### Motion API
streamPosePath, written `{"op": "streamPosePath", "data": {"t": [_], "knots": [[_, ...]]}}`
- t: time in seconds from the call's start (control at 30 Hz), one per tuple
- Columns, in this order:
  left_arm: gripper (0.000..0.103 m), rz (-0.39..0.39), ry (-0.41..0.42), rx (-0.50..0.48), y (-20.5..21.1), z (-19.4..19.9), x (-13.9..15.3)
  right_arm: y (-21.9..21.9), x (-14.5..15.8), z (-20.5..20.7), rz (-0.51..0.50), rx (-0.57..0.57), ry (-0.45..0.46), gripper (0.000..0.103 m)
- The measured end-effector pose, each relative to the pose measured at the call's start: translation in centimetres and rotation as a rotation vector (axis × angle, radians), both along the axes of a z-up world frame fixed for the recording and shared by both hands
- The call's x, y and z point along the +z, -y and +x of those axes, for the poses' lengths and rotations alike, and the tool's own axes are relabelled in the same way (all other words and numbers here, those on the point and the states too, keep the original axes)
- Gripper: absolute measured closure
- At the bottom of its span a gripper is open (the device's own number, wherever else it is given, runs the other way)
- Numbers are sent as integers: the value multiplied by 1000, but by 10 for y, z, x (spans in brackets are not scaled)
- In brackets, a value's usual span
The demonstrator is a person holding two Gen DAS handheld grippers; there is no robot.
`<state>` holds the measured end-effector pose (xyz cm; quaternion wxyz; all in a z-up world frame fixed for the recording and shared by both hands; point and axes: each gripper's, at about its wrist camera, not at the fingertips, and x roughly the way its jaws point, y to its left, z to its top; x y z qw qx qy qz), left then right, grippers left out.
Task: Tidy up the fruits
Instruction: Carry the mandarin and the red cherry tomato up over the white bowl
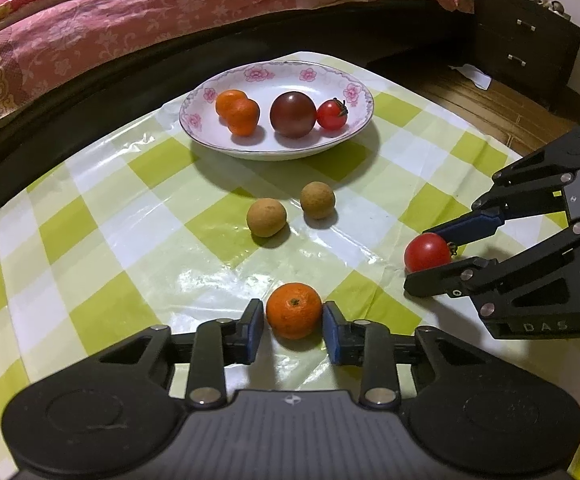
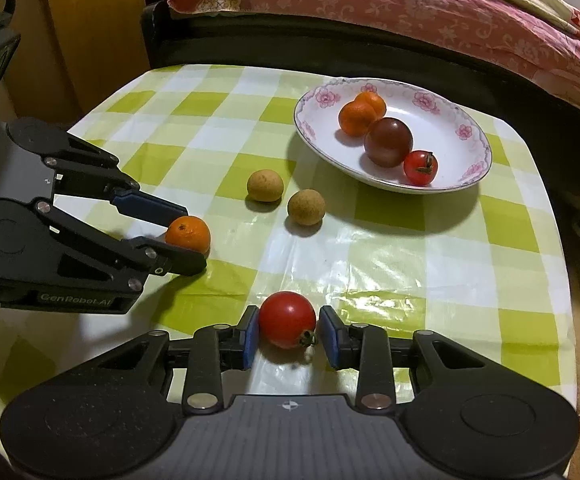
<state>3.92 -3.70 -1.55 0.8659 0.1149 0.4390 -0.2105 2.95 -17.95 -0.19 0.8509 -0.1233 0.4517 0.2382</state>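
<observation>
On the green-checked tablecloth, a mandarin (image 1: 294,310) sits between the blue pads of my left gripper (image 1: 294,320), which is shut on it. In the right wrist view the same left gripper (image 2: 193,240) shows at the left with the mandarin (image 2: 189,232) at its tips. My right gripper (image 2: 288,328) is shut on a red tomato (image 2: 287,318); the left wrist view also has this right gripper (image 1: 420,259) and tomato (image 1: 428,252). A floral plate (image 1: 265,76) beyond holds two mandarins (image 1: 237,110), a dark tomato (image 1: 293,114) and a small red tomato (image 1: 332,114).
Two round brown fruits (image 1: 266,218) (image 1: 318,200) lie loose between the plate and the grippers. A bed with a pink quilt (image 1: 129,20) runs along the table's far side. A dark dresser (image 1: 530,40) stands at the right, a wooden cabinet (image 2: 89,20) at the left.
</observation>
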Motion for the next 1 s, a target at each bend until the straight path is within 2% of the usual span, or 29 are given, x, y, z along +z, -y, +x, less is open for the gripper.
{"op": "streamPosePath", "data": {"t": [0.5,1.0], "knots": [[66,41,21,-1,20,0,7,2,5,4,-2,-29,1,77],[66,47,58,18,31,9,17,5,17,11,25,-75,53,77]]}}
